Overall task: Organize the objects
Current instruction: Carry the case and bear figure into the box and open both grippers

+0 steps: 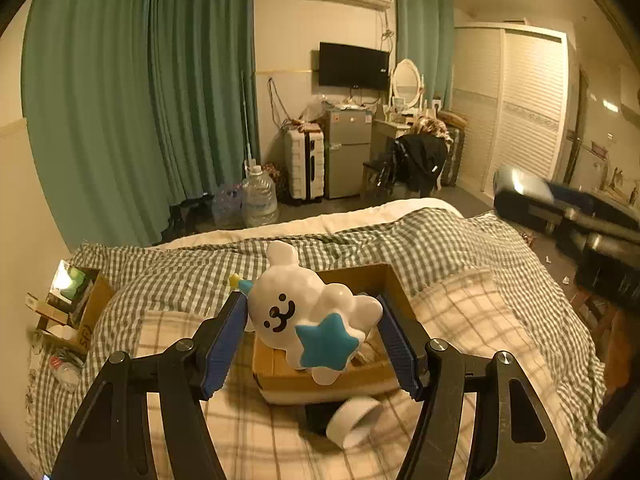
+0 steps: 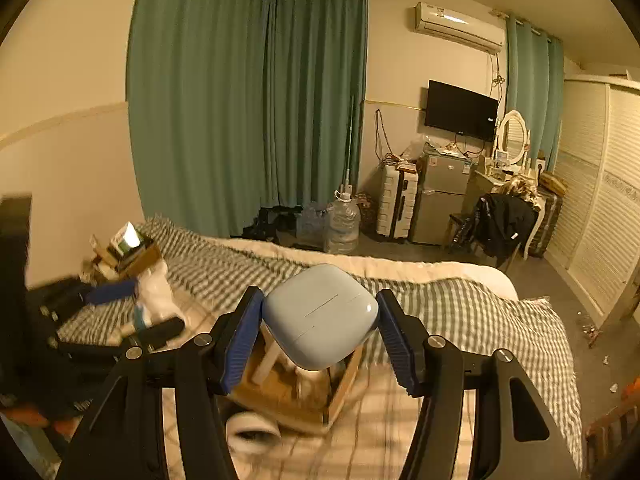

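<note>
Here, glossy rounded toy [image 1: 312, 316] – left gripper [image 1: 314, 334] pinches it

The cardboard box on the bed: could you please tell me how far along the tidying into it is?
Done: the cardboard box already holds a few pale items. In hand: the left gripper is shut on the white seal toy, and the right gripper is shut on the pale blue case, both above the box. Left: both need releasing inside, and the white tape roll lies on the bedding beside it.
</note>
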